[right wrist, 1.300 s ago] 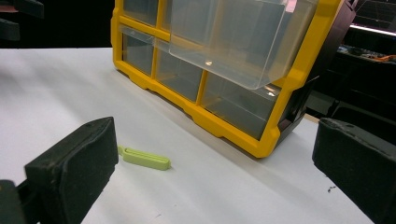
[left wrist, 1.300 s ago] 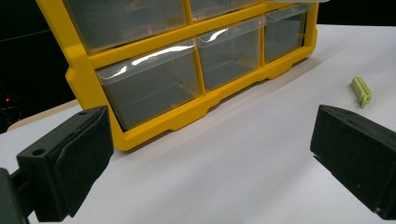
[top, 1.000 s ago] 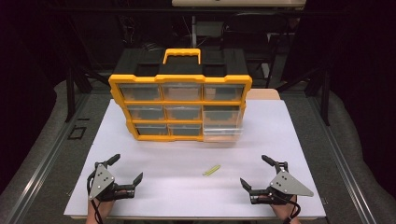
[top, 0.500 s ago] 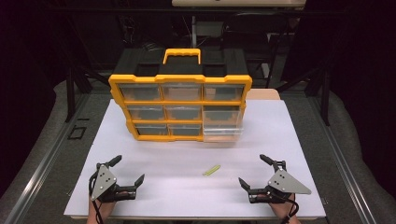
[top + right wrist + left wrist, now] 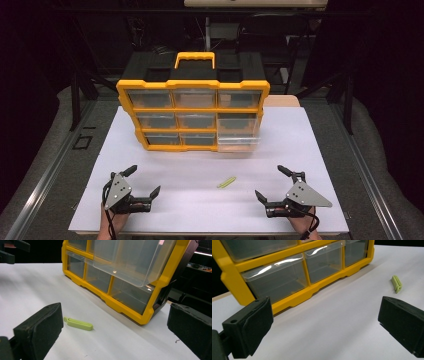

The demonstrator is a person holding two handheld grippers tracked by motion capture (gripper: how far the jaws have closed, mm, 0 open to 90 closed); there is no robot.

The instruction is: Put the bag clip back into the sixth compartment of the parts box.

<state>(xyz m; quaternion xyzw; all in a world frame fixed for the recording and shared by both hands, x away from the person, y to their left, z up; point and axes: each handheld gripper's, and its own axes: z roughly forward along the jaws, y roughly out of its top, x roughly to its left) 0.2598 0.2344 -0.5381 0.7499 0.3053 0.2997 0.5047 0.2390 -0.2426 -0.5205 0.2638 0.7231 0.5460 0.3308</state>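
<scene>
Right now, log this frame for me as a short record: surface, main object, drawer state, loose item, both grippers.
surface: white table
main object: yellow organiser with clear drawers, standing upright, black handle section behind
drawer state: one clear drawer at lower right pulled partly out; others look closed
loose item: small green clip lying flat between the grippers
left gripper: open, holding nothing
right gripper: open, holding nothing

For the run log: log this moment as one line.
left gripper: open, empty | right gripper: open, empty | green clip: on table between them | organizer: one drawer pulled out
</scene>
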